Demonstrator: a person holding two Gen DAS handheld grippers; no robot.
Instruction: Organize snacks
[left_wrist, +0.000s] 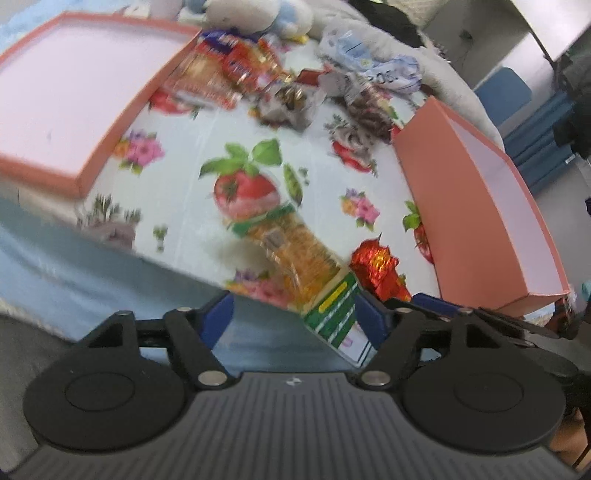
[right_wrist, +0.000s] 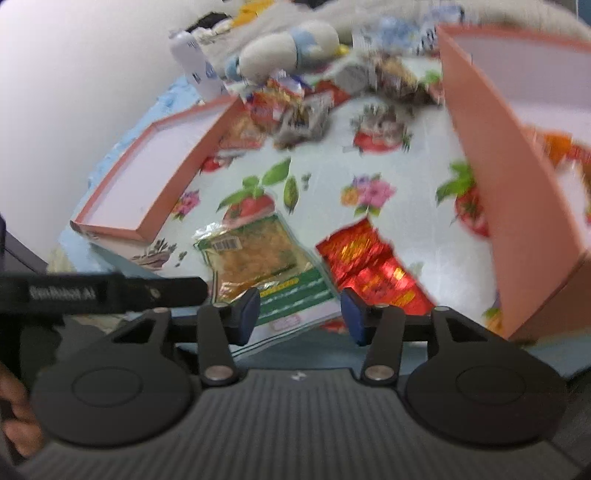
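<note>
A green and gold snack packet lies at the near edge of the floral tablecloth, with a red foil packet to its right. My left gripper is open, its blue pads either side of the green packet's near end. In the right wrist view the green packet and red foil packet lie side by side. My right gripper is open, just short of them, empty. A shallow pink box lies at the left and a deeper pink box at the right.
A heap of mixed snack packets lies at the far side of the table, with plush toys behind. The left gripper's black body crosses the right wrist view at the left. The tablecloth ends near the grippers.
</note>
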